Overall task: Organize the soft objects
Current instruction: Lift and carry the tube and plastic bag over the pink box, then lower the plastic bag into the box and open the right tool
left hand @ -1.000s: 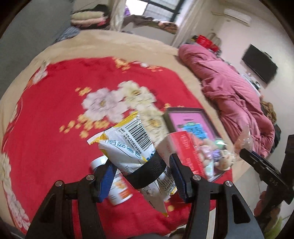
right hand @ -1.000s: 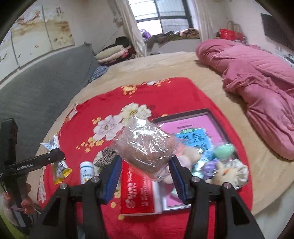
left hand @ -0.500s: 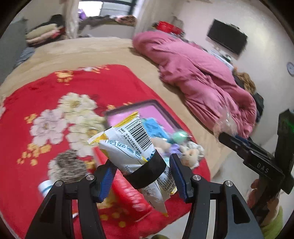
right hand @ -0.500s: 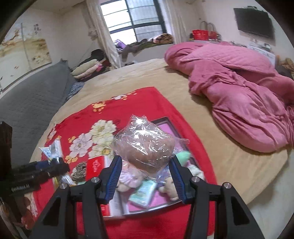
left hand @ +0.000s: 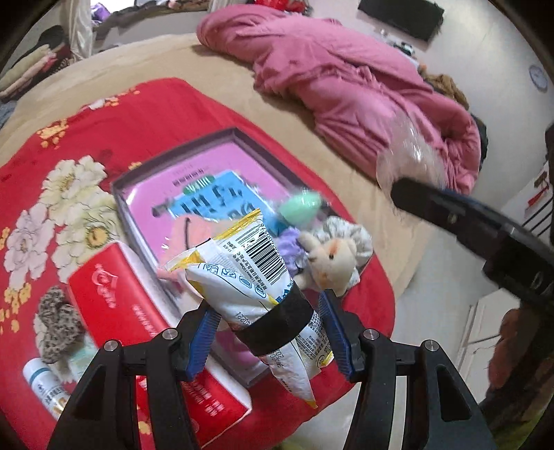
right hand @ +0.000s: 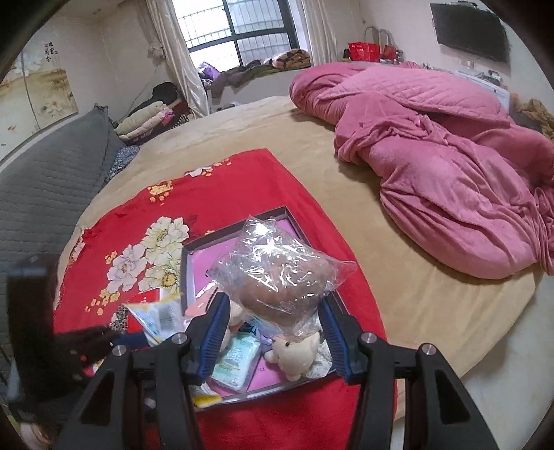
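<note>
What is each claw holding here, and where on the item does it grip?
Left claw clamps a white-and-yellow snack packet around its black-banded lower middle. Right claw clamps a clear-wrapped brown bun by its lower sides.

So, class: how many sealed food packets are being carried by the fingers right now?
2. A white-and-yellow snack packet sits in the left gripper; a clear-wrapped brown bun sits in the right gripper. Both are above the pink box; more may be hidden inside.

Barred window [right hand: 239,33] behind round bed [right hand: 277,138]
</note>
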Motion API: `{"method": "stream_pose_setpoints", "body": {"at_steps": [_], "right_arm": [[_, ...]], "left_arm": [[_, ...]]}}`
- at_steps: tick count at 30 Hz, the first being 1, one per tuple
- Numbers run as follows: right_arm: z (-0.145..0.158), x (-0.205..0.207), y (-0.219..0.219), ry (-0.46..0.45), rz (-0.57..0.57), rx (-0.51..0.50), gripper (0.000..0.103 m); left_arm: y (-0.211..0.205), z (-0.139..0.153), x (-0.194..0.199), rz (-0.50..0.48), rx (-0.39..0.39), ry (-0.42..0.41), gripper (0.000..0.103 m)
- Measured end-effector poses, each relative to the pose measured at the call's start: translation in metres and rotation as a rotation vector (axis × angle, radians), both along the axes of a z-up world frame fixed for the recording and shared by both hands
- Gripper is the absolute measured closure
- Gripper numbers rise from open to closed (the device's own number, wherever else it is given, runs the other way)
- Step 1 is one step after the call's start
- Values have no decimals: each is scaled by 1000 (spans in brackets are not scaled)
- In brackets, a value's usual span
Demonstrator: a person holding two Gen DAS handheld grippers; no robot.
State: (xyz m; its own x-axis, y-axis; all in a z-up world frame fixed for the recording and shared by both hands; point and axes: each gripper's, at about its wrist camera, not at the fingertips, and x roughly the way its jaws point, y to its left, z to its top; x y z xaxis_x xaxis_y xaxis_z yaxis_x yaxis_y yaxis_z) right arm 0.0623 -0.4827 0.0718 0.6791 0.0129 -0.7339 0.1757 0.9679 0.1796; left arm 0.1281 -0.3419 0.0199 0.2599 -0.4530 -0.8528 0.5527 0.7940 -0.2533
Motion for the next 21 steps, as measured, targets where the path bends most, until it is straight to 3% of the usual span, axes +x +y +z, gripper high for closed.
{"method": "stream_pose_setpoints", "body": {"at_steps": [9, 21], "right_arm": [[-25, 19, 1, 73, 22, -9, 50], [-62, 50, 11, 183, 39, -40, 49]], "left_arm": [[-13, -35, 8, 0, 56, 44, 44], [0, -55, 27, 51, 68, 86, 43]]}}
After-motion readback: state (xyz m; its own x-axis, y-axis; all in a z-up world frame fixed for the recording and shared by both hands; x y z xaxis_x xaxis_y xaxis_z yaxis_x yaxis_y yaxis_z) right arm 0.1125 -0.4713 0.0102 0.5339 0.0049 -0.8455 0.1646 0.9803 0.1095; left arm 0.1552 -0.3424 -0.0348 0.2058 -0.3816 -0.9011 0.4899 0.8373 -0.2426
